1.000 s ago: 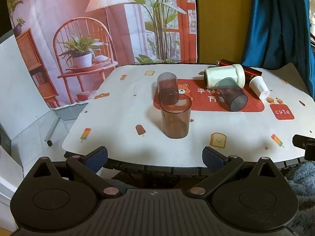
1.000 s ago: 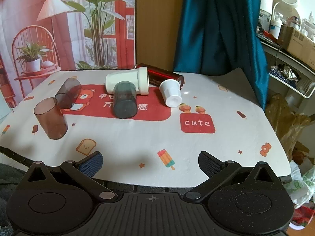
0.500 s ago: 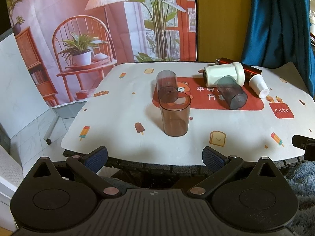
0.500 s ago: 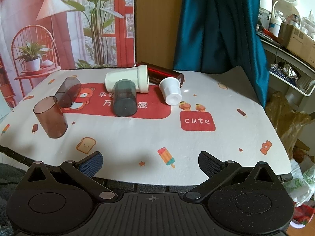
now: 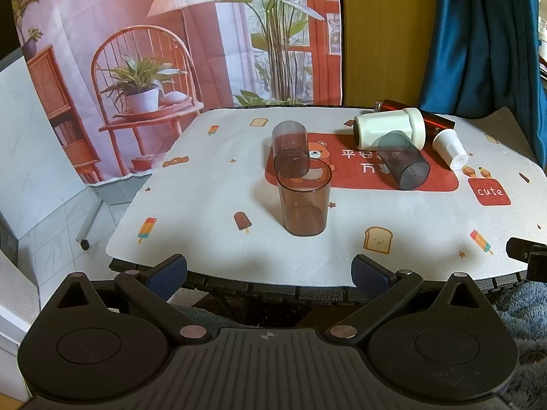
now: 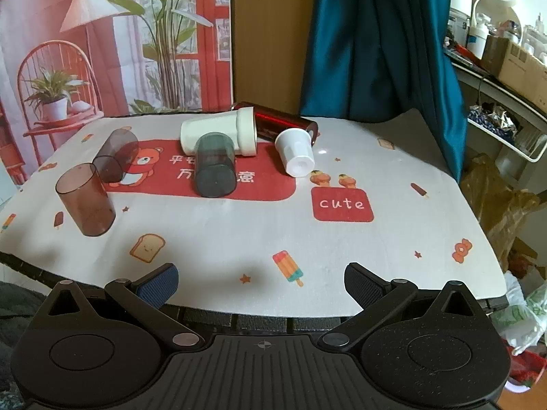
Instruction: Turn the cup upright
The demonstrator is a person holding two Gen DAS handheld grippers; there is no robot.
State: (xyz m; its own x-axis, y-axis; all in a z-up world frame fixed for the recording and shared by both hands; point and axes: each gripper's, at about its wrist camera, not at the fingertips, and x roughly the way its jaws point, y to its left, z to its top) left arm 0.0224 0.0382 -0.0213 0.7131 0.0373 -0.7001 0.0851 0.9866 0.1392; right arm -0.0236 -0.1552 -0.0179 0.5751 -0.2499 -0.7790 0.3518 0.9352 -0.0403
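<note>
A brown see-through cup (image 5: pixel 303 201) stands upright near the table's front left; it also shows in the right wrist view (image 6: pixel 85 201). Behind it a second brown cup (image 5: pixel 289 148) (image 6: pixel 114 160) lies on its side. A grey cup (image 5: pixel 405 160) (image 6: pixel 215 165), a large white cup (image 5: pixel 389 131) (image 6: pixel 218 134) and a small white cup (image 5: pixel 451 148) (image 6: pixel 296 152) also lie on their sides. My left gripper (image 5: pixel 269 272) is open and empty at the front edge. My right gripper (image 6: pixel 261 282) is open and empty at the front edge.
A red metal bottle (image 5: pixel 434 119) (image 6: pixel 283 121) lies behind the white cups. The table carries a white cloth (image 5: pixel 212 212) with a red patch. A blue curtain (image 6: pixel 376 44) hangs behind; shelves with clutter (image 6: pixel 502 61) stand to the right.
Both grippers have drawn back slightly from the table; the cups appear a little farther. No cup has moved.
</note>
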